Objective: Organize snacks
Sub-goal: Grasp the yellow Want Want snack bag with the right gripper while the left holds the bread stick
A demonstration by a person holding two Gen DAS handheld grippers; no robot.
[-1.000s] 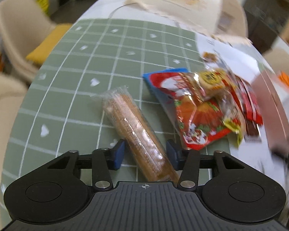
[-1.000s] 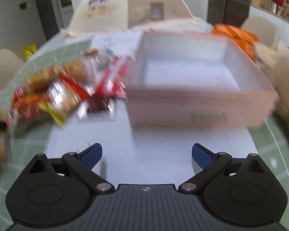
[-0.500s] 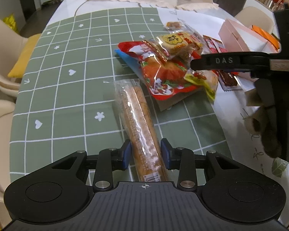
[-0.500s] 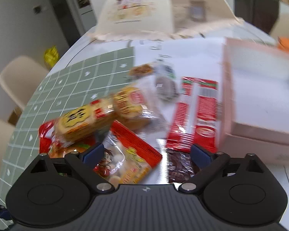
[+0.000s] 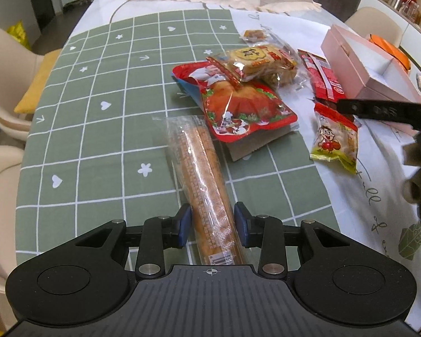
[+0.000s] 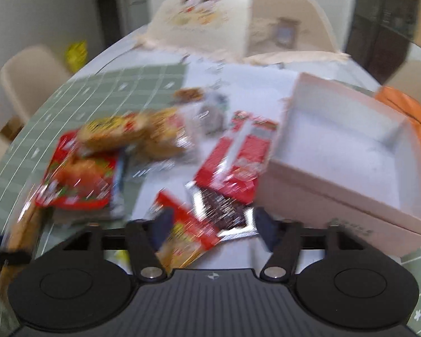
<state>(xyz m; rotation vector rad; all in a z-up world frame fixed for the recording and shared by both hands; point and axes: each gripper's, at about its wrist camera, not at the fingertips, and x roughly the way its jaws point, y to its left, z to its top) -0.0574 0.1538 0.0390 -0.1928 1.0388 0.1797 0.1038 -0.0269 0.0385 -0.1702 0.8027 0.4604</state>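
On table, pink box, interior bare

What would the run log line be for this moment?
left gripper: shut on biscuit pack | right gripper: open over small snack packet | pink box: empty

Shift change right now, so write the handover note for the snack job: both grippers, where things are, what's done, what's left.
Left gripper: shut on the near end of the long biscuit pack, which lies on the green cloth.
Right gripper: open, low over the small yellow packet and a dark chocolate packet. The view is blurred and no grip is visible.
Pink box: open, on the right, nothing visible inside.
Loose beside it: red bag, cracker packs, red strips.
Done: nothing boxed yet.
Left: all snacks into the box.
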